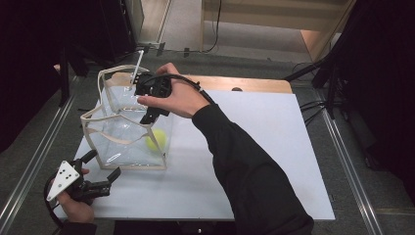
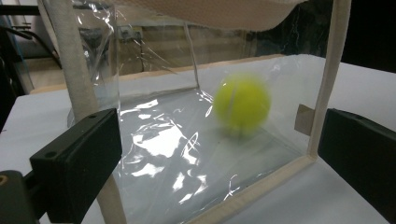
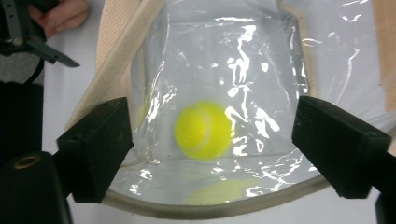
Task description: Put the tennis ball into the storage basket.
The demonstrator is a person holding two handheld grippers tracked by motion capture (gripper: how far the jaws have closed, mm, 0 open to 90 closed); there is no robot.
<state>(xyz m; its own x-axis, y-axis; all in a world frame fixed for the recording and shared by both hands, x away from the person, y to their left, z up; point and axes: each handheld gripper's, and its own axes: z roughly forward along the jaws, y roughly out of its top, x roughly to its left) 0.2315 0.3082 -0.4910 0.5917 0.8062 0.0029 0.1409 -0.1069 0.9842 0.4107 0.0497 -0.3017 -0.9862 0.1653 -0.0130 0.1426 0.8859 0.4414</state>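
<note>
A clear plastic tote bag (image 1: 127, 132) with cream trim and handles stands upright on the white table (image 1: 274, 161). A yellow tennis ball (image 1: 155, 140) lies inside it near the bottom and looks blurred in both gripper views (image 2: 242, 101) (image 3: 203, 130). My right gripper (image 1: 149, 115) hangs over the bag's open mouth and points down; its jaws stand open and the ball is well below them (image 3: 215, 144). My left gripper (image 1: 102, 165) is open at the bag's near left corner, one jaw on each side of the front panel (image 2: 159, 144), not pressing it.
The table's left edge and near edge run close to my left hand (image 1: 78, 205). A wooden strip (image 1: 254, 84) borders the table's far side. Dark stands and cables (image 1: 333, 83) sit beyond the right edge. Bare white surface lies to the right of the bag.
</note>
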